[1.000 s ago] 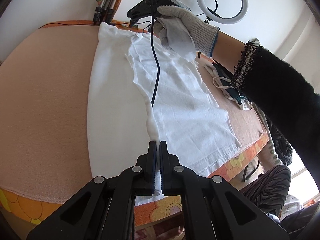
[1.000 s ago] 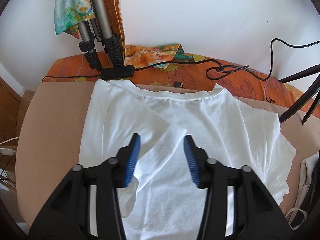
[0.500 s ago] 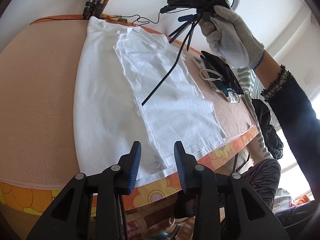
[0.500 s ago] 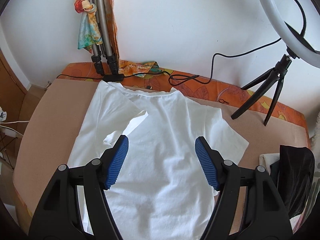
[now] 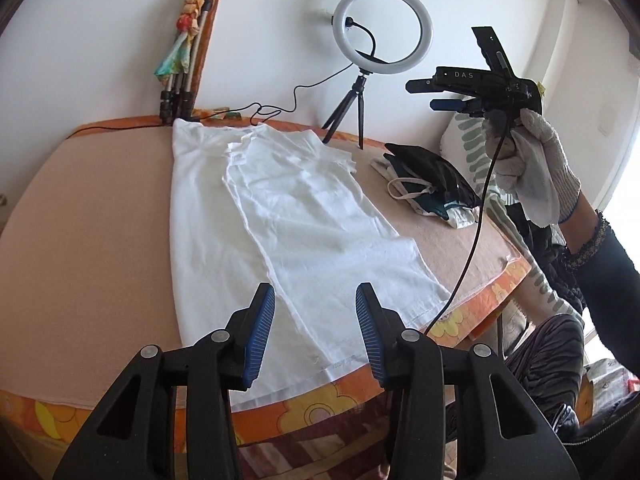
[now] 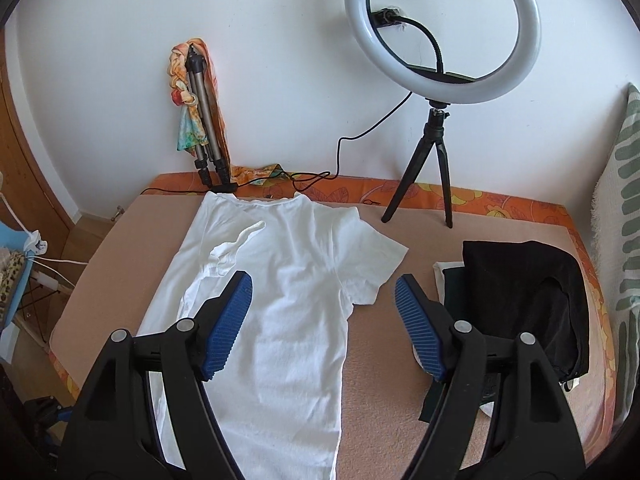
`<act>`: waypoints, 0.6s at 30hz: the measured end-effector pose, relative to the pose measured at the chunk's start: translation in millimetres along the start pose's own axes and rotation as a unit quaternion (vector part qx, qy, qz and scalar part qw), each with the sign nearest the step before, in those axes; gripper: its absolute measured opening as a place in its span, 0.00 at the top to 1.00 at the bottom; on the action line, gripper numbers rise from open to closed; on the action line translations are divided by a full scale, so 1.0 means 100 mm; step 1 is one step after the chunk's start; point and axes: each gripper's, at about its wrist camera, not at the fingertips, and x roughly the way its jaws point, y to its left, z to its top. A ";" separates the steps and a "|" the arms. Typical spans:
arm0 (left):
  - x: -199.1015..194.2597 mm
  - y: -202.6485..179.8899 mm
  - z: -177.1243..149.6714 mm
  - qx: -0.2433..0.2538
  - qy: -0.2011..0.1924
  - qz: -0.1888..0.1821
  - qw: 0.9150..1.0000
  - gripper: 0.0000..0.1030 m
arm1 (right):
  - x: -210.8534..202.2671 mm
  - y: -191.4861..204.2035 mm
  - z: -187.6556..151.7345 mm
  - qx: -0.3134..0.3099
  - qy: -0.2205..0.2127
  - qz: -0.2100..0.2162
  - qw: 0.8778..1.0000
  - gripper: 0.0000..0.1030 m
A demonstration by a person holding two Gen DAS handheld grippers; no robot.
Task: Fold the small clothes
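A white T-shirt lies flat on the peach bed cover, collar toward the wall. Its left side is folded in over the middle, and the right sleeve spreads out flat. My left gripper hovers above the hem near the bed's front edge, its jaws opening with nothing between them. My right gripper is high above the shirt's right side, its jaws opening wide and empty. In the left wrist view a gloved hand holds that right gripper up in the air at the right.
A ring light on a small tripod stands at the back right. A pile of dark clothes lies right of the shirt. A folded tripod with a colourful scarf leans on the wall. Cables run along the orange floral edge.
My left gripper let go of the shirt's folded edge, opened and lifted. My right gripper rose and drew back to the right, away from the collar area, opening wider.
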 end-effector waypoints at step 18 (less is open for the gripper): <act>1.06 -1.36 -0.11 0.163 0.075 -0.055 0.982 0.61 | -0.62 -1.24 -0.59 0.109 -0.055 0.061 0.991 0.23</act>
